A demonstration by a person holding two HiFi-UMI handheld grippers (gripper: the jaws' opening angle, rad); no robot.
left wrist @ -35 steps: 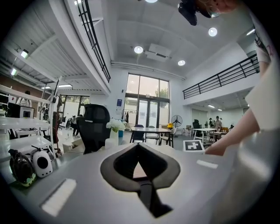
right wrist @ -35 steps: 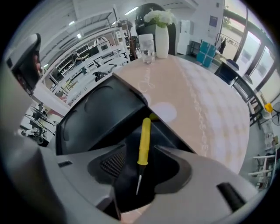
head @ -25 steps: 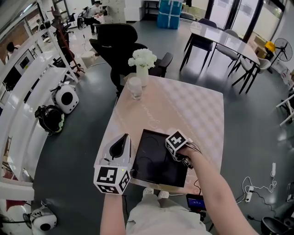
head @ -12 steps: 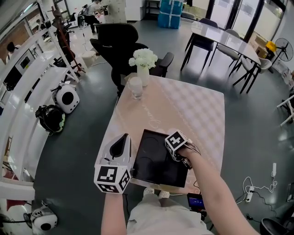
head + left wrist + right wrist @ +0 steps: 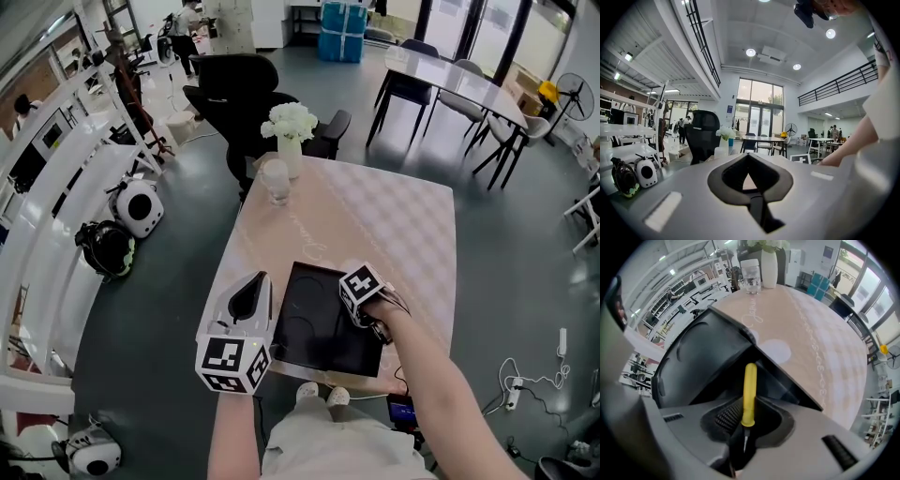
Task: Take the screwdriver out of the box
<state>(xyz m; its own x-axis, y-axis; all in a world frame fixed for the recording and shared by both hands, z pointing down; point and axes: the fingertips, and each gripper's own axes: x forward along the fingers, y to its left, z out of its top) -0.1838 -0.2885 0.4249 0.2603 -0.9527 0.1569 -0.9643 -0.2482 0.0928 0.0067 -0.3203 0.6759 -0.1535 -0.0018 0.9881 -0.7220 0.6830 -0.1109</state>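
A black open box (image 5: 309,330) lies at the near edge of the pale table (image 5: 375,225). My right gripper (image 5: 367,315) points straight down into the box's right side. In the right gripper view the jaws have just been closing and are shut on the yellow handle of the screwdriver (image 5: 750,390). Its metal shaft runs back between the ribbed pads (image 5: 727,417), and the box wall (image 5: 703,357) lies below. The screwdriver is hidden in the head view. My left gripper (image 5: 255,281) hovers at the box's left edge, tips together, holding nothing.
A white vase of flowers (image 5: 292,131) and a drinking glass (image 5: 276,178) stand at the table's far left corner. A black office chair (image 5: 244,84) is behind them. White shelving with round devices (image 5: 136,204) runs along the left. A phone (image 5: 401,410) shows below the table's near edge.
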